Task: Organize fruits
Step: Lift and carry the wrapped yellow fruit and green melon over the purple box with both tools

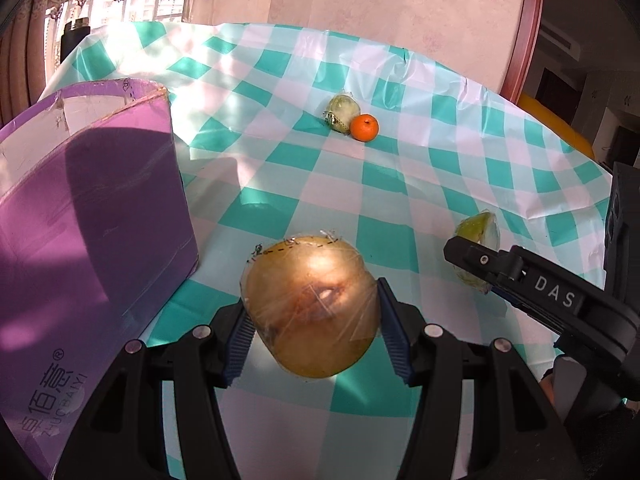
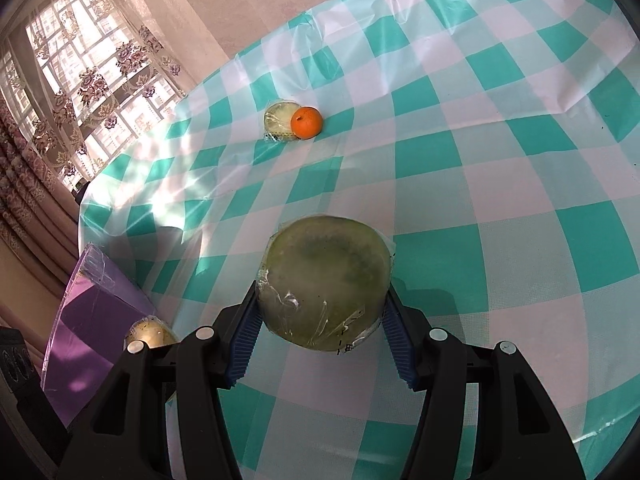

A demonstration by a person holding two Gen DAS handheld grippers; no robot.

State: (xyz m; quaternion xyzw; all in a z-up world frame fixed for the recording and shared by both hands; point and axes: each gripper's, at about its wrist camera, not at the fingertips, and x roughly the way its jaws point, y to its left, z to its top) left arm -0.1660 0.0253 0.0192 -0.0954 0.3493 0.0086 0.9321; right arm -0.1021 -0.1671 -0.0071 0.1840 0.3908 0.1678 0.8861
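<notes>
Purple box point(image 1: 92, 216) left of the left tongs: cut off by the frame edge, interior hidden. Green wrapped fruit point(image 1: 480, 232) in the right tongs point(image 1: 472, 268): lower part hidden behind the black finger. Far wrapped fruit point(image 2: 280, 120): partly hidden behind the orange point(image 2: 307, 122), kind unclear.

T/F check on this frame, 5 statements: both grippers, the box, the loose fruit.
1. The left gripper is shut on a wrapped yellow-brown fruit. True.
2. The right gripper is empty. False: it is shut on a wrapped green fruit.
3. The orange touches another wrapped pale fruit on the tablecloth. True.
4. The purple box stands right of the left gripper. False: it stands on its left.
5. The orange is already in the box. False: it lies on the tablecloth.
</notes>
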